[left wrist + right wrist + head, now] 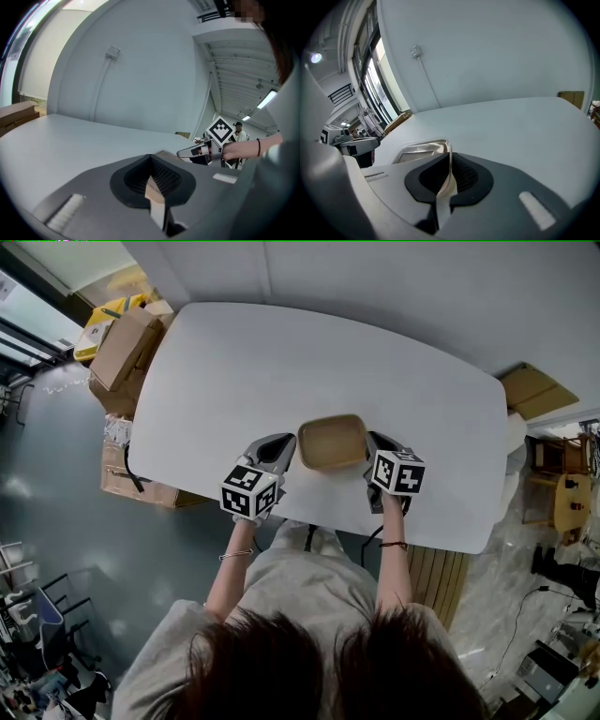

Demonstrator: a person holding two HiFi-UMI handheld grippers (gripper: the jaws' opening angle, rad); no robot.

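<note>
A shallow tan tray [332,442] sits on the white table [281,362] near its front edge. My left gripper [284,448] is shut on the tray's left rim. The left gripper view shows a tan strip of that rim [154,194] pinched between the dark pads. My right gripper [375,448] is shut on the tray's right rim. In the right gripper view the thin rim [448,176] stands upright between the pads, with the tray's inside [419,150] beyond it. Each gripper shows in the other's view: the right gripper [206,152] and the left gripper [356,146].
Cardboard boxes [122,352] are stacked on the floor by the table's left end. A flat cardboard piece [534,390] and wooden furniture [562,493] stand to the right. A white wall [154,70] runs behind the table.
</note>
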